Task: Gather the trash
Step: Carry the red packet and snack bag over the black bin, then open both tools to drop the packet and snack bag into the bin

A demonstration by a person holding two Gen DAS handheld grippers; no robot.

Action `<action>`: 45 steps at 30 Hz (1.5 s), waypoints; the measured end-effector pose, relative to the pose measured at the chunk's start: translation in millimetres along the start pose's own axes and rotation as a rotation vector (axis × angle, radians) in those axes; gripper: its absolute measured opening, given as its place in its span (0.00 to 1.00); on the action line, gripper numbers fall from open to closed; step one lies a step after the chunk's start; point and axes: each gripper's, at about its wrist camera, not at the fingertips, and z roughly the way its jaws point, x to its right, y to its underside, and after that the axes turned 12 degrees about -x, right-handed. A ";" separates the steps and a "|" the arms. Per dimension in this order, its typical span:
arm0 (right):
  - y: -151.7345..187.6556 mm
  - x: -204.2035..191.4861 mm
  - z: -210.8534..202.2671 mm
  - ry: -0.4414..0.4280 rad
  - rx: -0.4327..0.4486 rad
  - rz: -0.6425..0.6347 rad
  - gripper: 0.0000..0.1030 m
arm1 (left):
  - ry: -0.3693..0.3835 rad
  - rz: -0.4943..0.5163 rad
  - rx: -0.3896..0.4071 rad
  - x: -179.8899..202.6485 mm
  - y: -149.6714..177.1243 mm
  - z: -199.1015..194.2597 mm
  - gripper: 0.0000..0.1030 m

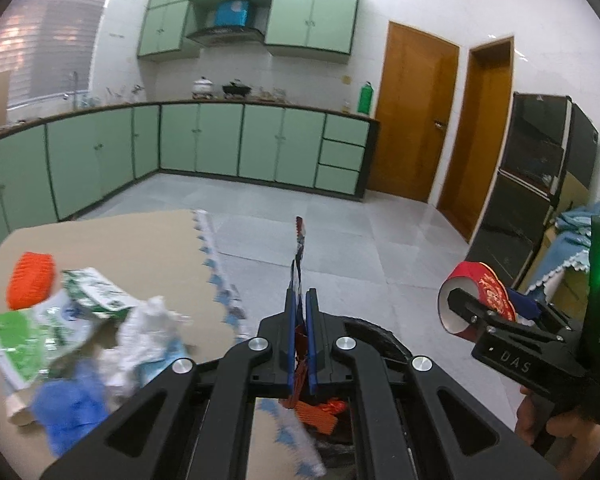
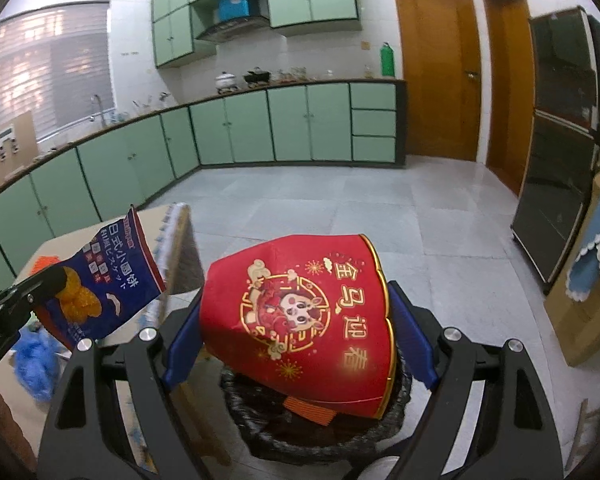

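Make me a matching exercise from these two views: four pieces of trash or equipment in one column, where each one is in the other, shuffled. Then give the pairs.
Things
1. red paper cup
2. blue snack bag
3. orange scrubber
4. black-lined bin

Places
A. lying on the table
B. on the floor, under both hand-held grippers
C. pinched in the left hand-held gripper
D. squeezed between the fingers of the right hand-held gripper

Pairs: 1-D, 2-C, 3-A, 4-B
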 end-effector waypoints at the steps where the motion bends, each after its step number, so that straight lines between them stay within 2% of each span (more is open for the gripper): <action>1: 1.1 4.1 6.6 0.009 -0.011 0.005 0.78 | 0.008 0.006 -0.012 4.4 -0.7 8.7 0.05; 11: 6.0 29.0 60.2 0.050 -0.053 0.040 0.78 | 0.025 0.010 -0.082 26.8 -8.3 73.0 0.04; 26: 5.3 48.6 133.0 0.048 -0.158 0.035 0.79 | 0.042 0.017 -0.189 31.3 -14.4 132.6 0.05; 30: 5.1 51.6 147.0 0.050 -0.179 0.059 0.84 | 0.045 0.027 -0.208 36.8 -16.1 143.1 0.07; 31: 4.8 52.2 148.8 0.053 -0.182 0.065 0.86 | 0.049 0.027 -0.210 36.8 -16.7 143.9 0.12; 33: 5.7 55.7 150.9 0.051 -0.188 0.074 0.86 | 0.051 0.025 -0.206 38.5 -17.3 144.7 0.26; 34: 6.1 57.6 151.1 0.053 -0.189 0.078 0.86 | 0.056 0.022 -0.203 38.9 -17.7 144.3 0.36; 35: 6.3 59.9 151.3 0.055 -0.189 0.083 0.86 | 0.060 0.019 -0.199 39.4 -18.1 143.9 0.41; 39: 6.2 68.1 147.1 0.053 -0.183 0.117 0.87 | 0.062 0.005 -0.187 38.9 -23.6 141.1 0.43; 45: 0.2 65.1 127.3 0.067 -0.139 0.132 0.91 | 0.037 -0.019 -0.119 25.6 -32.6 112.5 0.53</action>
